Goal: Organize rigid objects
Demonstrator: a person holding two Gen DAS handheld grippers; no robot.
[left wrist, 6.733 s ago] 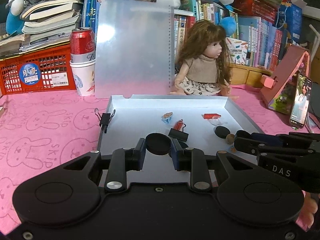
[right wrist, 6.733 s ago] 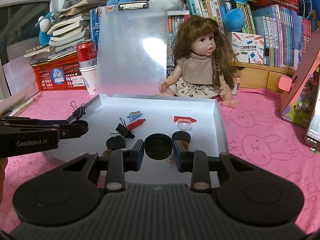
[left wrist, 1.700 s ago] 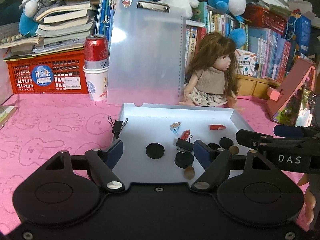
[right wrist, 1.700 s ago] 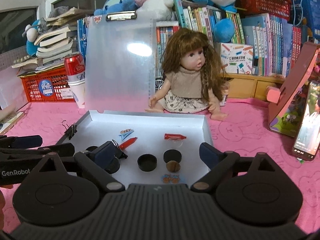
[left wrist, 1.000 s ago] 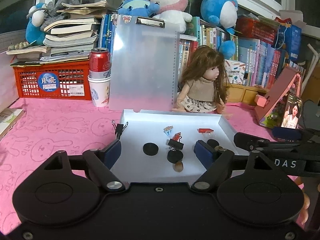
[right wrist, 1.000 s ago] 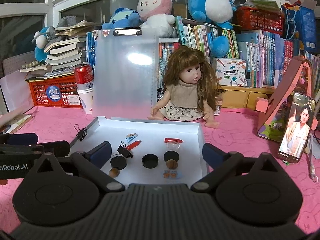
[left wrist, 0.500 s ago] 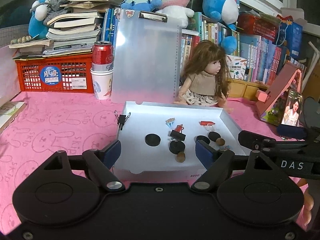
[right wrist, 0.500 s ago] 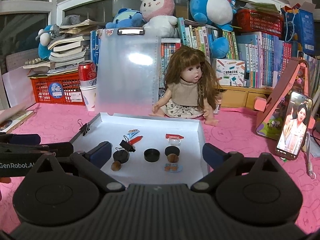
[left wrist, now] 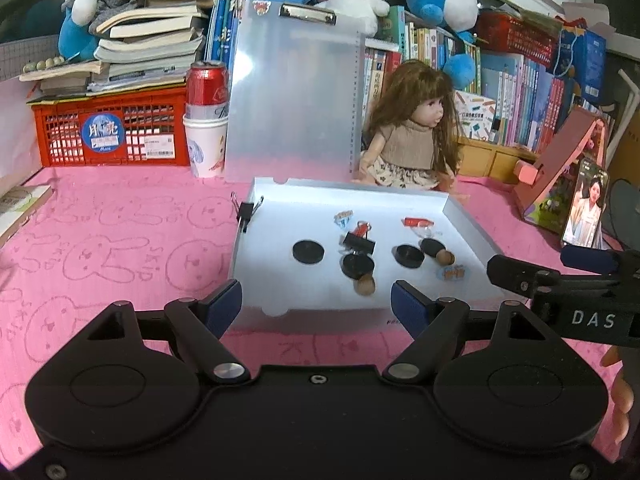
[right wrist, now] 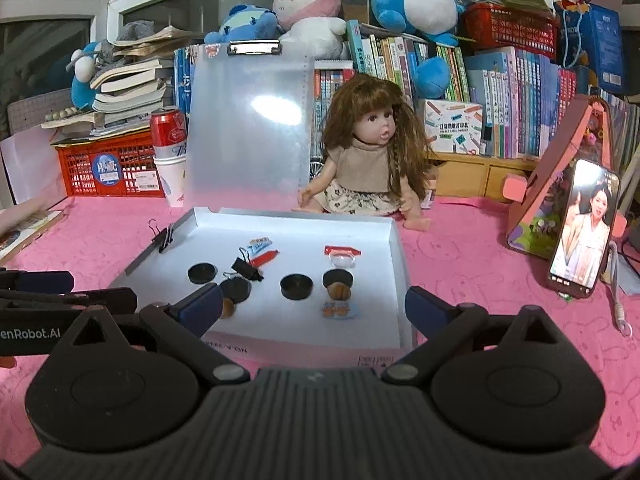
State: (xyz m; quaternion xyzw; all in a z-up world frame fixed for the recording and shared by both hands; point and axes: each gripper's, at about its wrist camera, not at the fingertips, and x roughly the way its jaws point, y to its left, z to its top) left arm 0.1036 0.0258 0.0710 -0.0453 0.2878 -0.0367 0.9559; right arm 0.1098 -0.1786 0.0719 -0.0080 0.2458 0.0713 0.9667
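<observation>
A shallow white tray (left wrist: pixel 464 222) (right wrist: pixel 394 248) lies on the pink cloth. In it lie black round caps (left wrist: pixel 308 251) (right wrist: pixel 296 286), a black binder clip (left wrist: pixel 359 242) (right wrist: pixel 245 268), brown nuts (left wrist: pixel 365 285) (right wrist: pixel 338 290), a red piece (left wrist: pixel 418 222) (right wrist: pixel 342 251) and small stickers (right wrist: pixel 339 310). Another binder clip (left wrist: pixel 246 213) (right wrist: pixel 162 238) grips the tray's left wall. My left gripper (left wrist: pixel 316 306) is open and empty, just short of the tray's near edge. My right gripper (right wrist: pixel 314 310) is open and empty too, at the tray's near edge, to the right of the left one.
A doll (right wrist: pixel 370 160) sits behind the tray beside an upright clipboard (right wrist: pixel 248 128). A can on paper cups (left wrist: pixel 206 120) and a red crate (left wrist: pixel 108 132) stand back left. A phone (right wrist: pixel 582 232) leans on a pink stand (right wrist: pixel 560 184) at right.
Both grippers let go of black caps into the tray, opened wide and pulled back toward me; the tray now looks smaller and farther away.
</observation>
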